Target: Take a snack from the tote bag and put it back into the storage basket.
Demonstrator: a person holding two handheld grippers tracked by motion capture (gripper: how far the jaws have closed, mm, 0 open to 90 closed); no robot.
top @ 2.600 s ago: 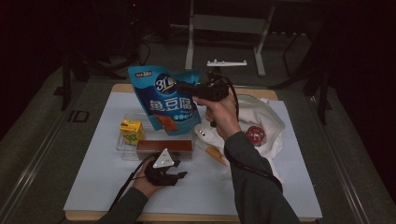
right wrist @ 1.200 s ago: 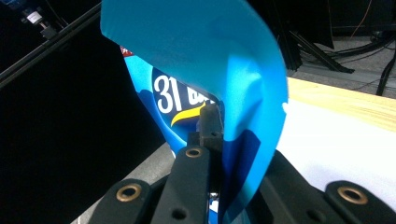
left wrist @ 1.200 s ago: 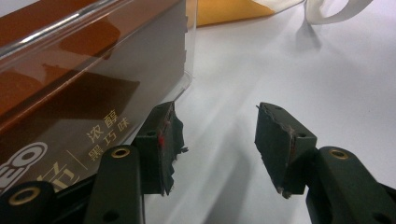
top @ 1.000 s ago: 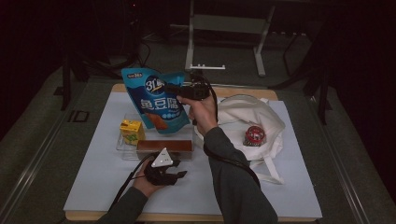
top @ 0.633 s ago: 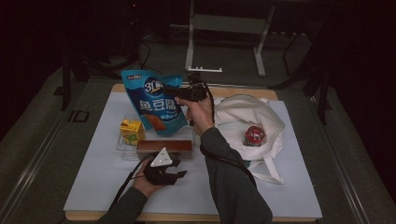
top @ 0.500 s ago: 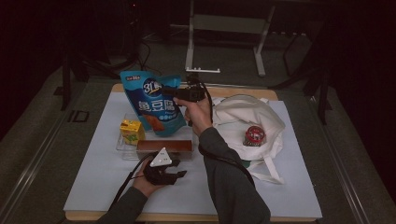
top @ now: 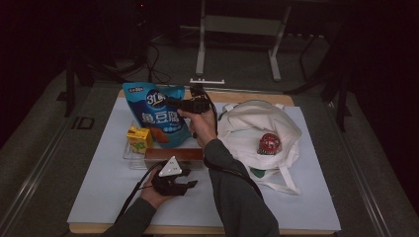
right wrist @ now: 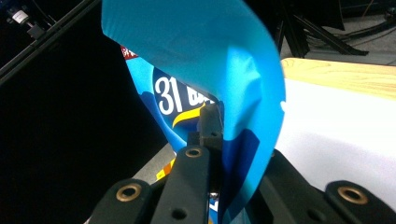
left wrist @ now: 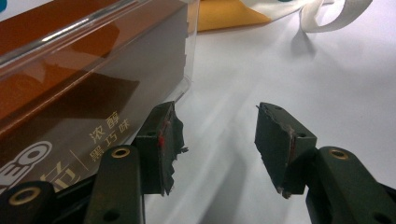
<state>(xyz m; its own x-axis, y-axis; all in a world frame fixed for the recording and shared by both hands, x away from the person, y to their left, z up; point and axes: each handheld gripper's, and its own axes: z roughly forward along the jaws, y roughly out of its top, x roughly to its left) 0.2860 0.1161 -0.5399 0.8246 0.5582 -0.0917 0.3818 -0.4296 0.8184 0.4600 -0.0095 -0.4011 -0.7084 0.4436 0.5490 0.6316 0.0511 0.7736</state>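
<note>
I am resting the left tongs (left wrist: 217, 144) on the tabletop (top: 99, 192), jaws apart and holding nothing, just in front of the clear tray (top: 129, 159). Beyond the tray's brown box (top: 173, 154), I am holding the right tongs (right wrist: 212, 135) clamped on the blue snack bag (top: 158, 111), upright above the tray's far side.

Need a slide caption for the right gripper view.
Right gripper pinching the blue snack bag at its edge.

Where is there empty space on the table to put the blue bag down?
Bare white mat lies left of the clear tray, and along the front right edge below the white tote bag. The middle is crowded: tray, yellow carton, blue bag, both hands.
</note>
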